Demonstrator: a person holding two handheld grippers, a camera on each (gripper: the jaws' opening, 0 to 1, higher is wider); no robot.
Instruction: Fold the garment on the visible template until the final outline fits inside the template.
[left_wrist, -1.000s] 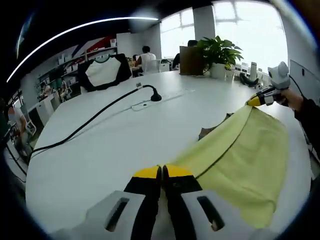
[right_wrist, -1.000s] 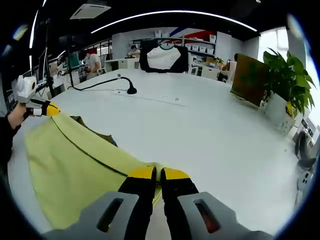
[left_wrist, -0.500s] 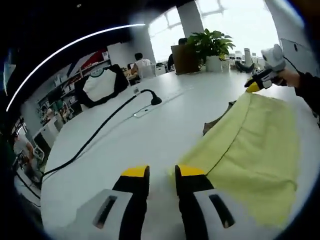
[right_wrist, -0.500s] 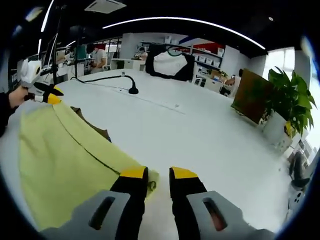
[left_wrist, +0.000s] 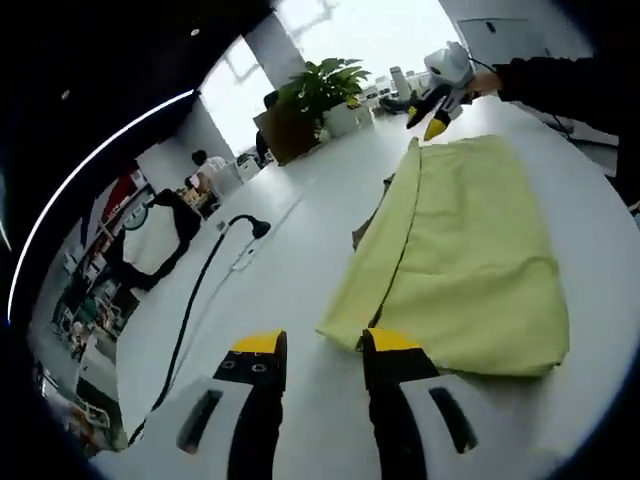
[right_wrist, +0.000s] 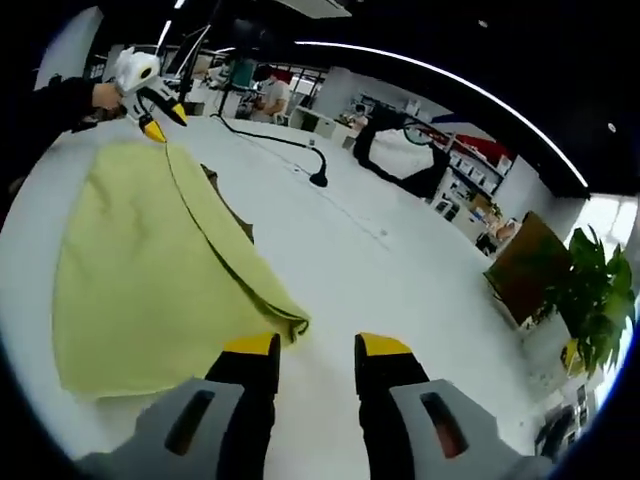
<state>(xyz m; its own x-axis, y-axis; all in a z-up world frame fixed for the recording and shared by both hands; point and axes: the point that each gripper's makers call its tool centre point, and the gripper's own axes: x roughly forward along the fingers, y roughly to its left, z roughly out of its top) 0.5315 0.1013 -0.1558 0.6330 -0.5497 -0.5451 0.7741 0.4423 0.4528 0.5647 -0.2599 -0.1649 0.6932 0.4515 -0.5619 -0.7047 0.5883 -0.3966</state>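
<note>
Garment (left_wrist: 460, 260): yellow, folded over, laid flat on the white worktop (left_wrist: 290, 260).
Left hand-held gripper (left_wrist: 318, 348): jaws apart, nothing held, just beside the garment's corner.
Right hand-held gripper (right_wrist: 316, 350): jaws apart, nothing held.

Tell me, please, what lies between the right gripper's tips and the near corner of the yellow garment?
Nothing: in the right gripper view, bare white table separates the open right gripper from the yellow garment corner just ahead.

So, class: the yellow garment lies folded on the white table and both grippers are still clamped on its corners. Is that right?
Not quite. The yellow garment lies folded on the white table, but both grippers are open: the left gripper in the left gripper view, the right gripper in the right gripper view.
</note>
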